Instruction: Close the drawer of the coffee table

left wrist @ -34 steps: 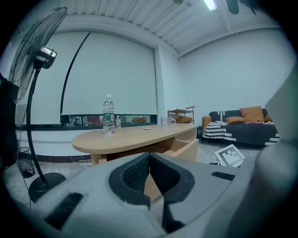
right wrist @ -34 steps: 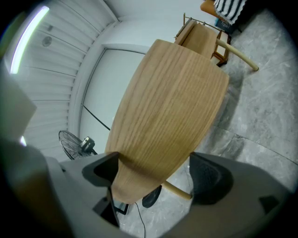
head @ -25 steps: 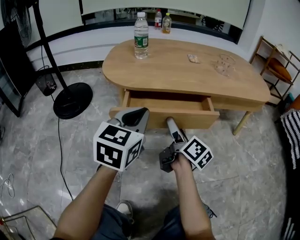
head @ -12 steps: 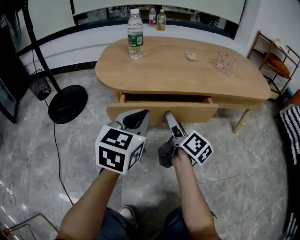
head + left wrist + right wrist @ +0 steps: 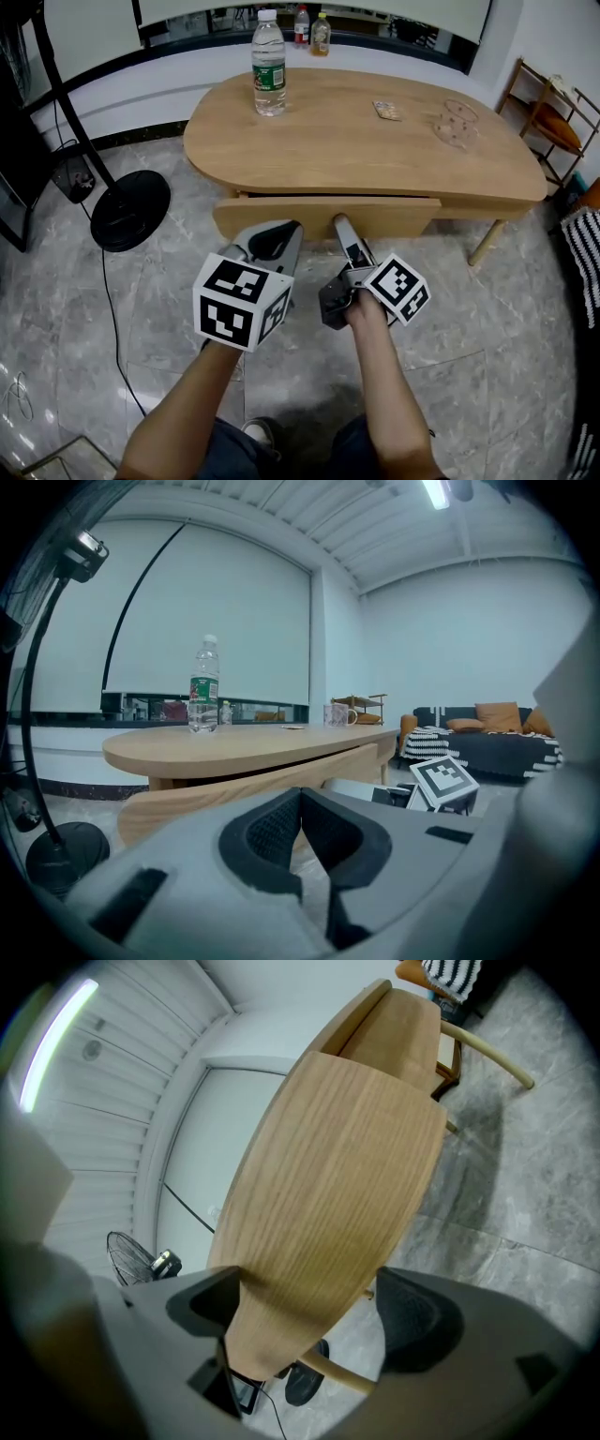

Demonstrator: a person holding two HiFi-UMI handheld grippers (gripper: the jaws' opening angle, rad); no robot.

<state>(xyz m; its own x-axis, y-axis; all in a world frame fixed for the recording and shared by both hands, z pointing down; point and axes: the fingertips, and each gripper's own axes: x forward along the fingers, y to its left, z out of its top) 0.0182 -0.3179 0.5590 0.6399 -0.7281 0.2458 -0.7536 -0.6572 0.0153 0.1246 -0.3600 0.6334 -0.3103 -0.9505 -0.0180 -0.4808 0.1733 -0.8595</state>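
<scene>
The wooden coffee table [image 5: 356,141] has its drawer [image 5: 319,217] nearly flush under the top, with only a thin dark gap showing. My right gripper [image 5: 345,230] is turned on its side and open, its tips against the drawer front [image 5: 328,1194], which fills the space between the jaws [image 5: 309,1312]. To its left, my left gripper [image 5: 274,239] hangs just short of the drawer front [image 5: 234,794]. Its pads meet in a closed V with nothing held [image 5: 300,803].
On the tabletop stand a water bottle [image 5: 268,64], a small packet [image 5: 386,110] and a clear glass cup [image 5: 454,124]. A fan base [image 5: 129,208] with a floor cable is at the left. A wooden rack [image 5: 548,122] stands at the right.
The drawer has slid in from clearly open to almost flush with the table. Both grippers have moved forward toward the table with it.
</scene>
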